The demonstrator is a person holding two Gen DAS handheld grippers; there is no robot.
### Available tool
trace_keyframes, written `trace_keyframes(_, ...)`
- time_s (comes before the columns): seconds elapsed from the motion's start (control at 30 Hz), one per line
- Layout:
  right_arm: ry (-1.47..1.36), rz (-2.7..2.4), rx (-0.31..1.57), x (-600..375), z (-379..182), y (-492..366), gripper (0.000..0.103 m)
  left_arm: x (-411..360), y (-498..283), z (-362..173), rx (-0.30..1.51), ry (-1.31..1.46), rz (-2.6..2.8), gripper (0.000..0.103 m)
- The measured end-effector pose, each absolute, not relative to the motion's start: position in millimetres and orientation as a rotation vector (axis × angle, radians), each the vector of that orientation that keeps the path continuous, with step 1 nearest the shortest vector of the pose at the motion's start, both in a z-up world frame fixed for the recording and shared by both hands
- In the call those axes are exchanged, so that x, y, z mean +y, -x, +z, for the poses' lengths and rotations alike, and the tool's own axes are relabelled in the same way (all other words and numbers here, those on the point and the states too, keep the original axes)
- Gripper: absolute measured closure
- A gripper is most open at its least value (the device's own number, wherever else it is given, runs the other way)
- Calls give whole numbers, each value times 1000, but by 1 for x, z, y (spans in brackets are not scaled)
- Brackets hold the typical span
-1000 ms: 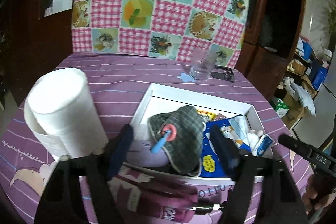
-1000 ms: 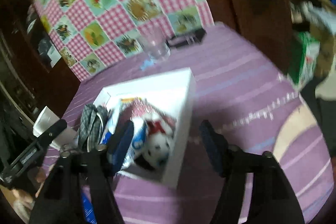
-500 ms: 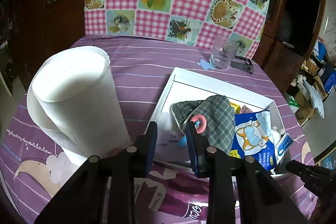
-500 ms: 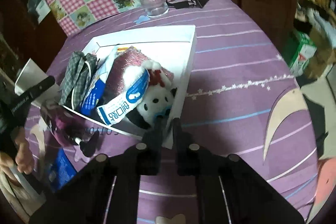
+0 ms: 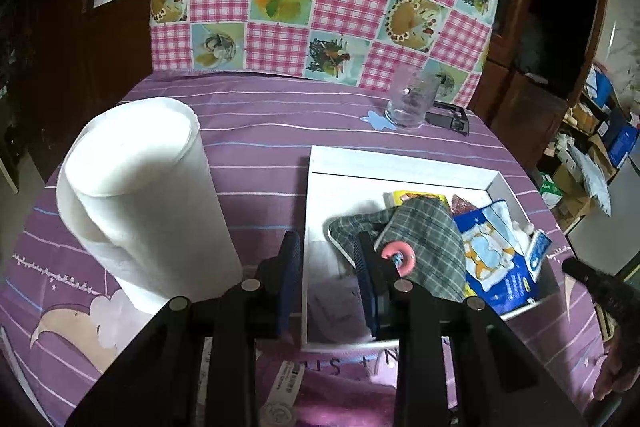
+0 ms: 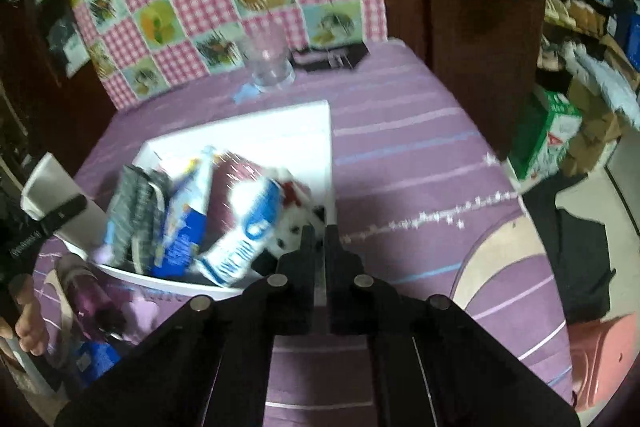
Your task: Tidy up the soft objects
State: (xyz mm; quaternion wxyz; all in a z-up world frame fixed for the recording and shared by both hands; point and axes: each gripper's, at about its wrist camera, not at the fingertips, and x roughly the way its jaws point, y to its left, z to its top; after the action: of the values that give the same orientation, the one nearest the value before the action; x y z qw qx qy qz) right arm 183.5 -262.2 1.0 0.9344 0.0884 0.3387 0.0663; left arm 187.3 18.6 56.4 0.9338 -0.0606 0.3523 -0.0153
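Layout ahead of the left jaws

Paper roll (image 5: 140,195) stands left of the jaws; tray (image 5: 360,163) wall lies between them, cloth (image 5: 424,231) and packets (image 5: 496,251) inside to the right; glass (image 5: 410,103) beyond.

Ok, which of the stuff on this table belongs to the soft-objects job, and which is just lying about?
Job:
white box, held at both near corners
plaid cloth
spotted plush toy
blue packets
left gripper
right gripper

Lying about:
paper roll
glass
black clip
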Motion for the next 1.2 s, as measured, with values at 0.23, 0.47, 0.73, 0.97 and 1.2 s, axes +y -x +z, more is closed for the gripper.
trace_keyframes(0.23, -138, 314, 595, -232, 20, -163, 80, 38, -150, 67, 694, 164, -30, 70)
trace_keyframes(0.47, -94, 405, 566, -202, 14, -153, 54, 68, -93, 75, 608, 133, 13, 56)
trace_keyframes(0.73, -58, 518, 561, -183, 12, -141, 51, 94, -47, 68, 575, 160, 40, 53)
trace_keyframes(0.97, -105, 622, 582, -176, 10, -135, 49, 84, -36, 49, 630, 191, -45, 53)
trace_keyframes(1.2, -79, 725, 636, -156, 3, -126, 49, 40, -51, 7, 754, 97, -115, 52)
